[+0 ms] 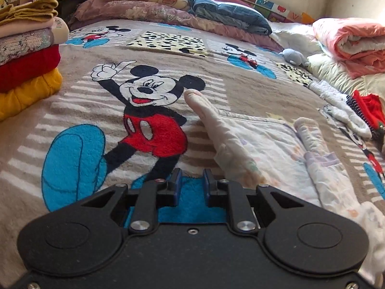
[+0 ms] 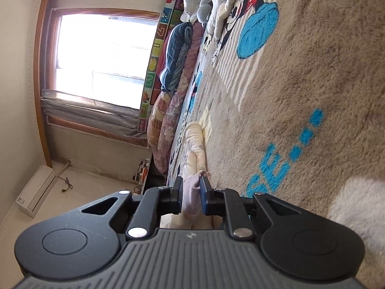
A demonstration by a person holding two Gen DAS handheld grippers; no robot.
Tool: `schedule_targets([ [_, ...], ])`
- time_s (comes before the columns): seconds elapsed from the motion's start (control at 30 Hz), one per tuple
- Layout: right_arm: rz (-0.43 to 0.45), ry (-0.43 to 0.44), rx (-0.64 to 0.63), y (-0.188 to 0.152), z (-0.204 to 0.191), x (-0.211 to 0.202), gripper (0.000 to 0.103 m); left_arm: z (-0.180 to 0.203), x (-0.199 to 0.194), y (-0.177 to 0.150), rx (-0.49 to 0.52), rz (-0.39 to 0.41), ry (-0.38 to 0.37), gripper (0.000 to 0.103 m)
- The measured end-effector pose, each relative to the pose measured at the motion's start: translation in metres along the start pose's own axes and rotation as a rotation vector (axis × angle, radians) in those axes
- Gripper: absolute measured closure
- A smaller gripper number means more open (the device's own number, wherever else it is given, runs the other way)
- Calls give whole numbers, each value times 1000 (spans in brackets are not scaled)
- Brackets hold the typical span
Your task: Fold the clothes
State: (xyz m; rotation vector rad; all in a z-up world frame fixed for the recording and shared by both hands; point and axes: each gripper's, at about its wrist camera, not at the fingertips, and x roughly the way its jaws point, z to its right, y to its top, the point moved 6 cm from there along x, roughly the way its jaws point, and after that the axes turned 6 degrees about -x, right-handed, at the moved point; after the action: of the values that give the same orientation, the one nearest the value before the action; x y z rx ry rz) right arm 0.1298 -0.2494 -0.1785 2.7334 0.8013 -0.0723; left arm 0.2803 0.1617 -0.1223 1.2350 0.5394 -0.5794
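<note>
Nearest to me, the left gripper [image 1: 191, 184] hangs low over the plush beige cartoon-mouse blanket [image 1: 72, 110] on the bed, its jaws a little apart with nothing between them. Just to its right lies the pale printed cotton garment [image 1: 272, 154], spread but wrinkled, one sleeve pointing to the far side. The right gripper [image 2: 191, 193] has its jaws closed on a bunched pinkish edge of this garment, the cloth slightly raised. Farther left stands a neat pile of folded clothes in yellow, red and mustard [image 1: 26, 55]. Far right, a loose red garment [image 1: 369, 109] and white pieces wait unfolded. So I judge some folding is finished, this garment is in work, others remain.
</note>
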Motion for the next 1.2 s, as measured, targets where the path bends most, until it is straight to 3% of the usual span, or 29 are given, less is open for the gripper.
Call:
schedule_targets([
  [0.07, -11, 11, 36, -7, -1, -3, 36, 0, 9, 3, 26, -9, 11, 88],
  [0.13, -43, 64, 24, -15, -14, 0, 18, -2, 14, 3, 21, -19, 15, 88],
  [0.23, -97, 61, -28, -24, -25, 13, 14, -6, 16, 3, -12, -22, 3, 88],
  [0.3, -102, 43, -27, -27, -23, 21, 16, -9, 15, 4, -44, -17, -12, 88],
  [0.37, -95, 32, -32, -28, -23, 31, 29, -14, 17, 7, -80, -16, -16, 88],
  [0.43, -85, 25, -39, -28, -23, 40, 36, -15, 20, 11, -103, -16, -20, 88],
  [0.5, -74, 23, -46, -27, -20, 46, 55, -10, 20, 15, -95, -17, -25, 88],
  [0.53, -69, 13, -57, -26, -18, 48, 74, -5, 19, 18, -79, -11, -40, 88],
  [0.6, -49, 11, -58, -23, -16, 45, 83, 10, 15, 23, -22, 4, -65, 88],
  [0.8, -21, 93, -43, -7, -31, 22, 88, 59, 23, 23, 253, -8, -76, 88],
  [0.93, -21, 100, -15, -2, -28, 11, 88, 82, 35, 13, 413, -47, -74, 88],
  [1.2, -51, 19, 32, -6, -7, 16, 87, 86, 40, 21, 418, -74, -52, 89],
])
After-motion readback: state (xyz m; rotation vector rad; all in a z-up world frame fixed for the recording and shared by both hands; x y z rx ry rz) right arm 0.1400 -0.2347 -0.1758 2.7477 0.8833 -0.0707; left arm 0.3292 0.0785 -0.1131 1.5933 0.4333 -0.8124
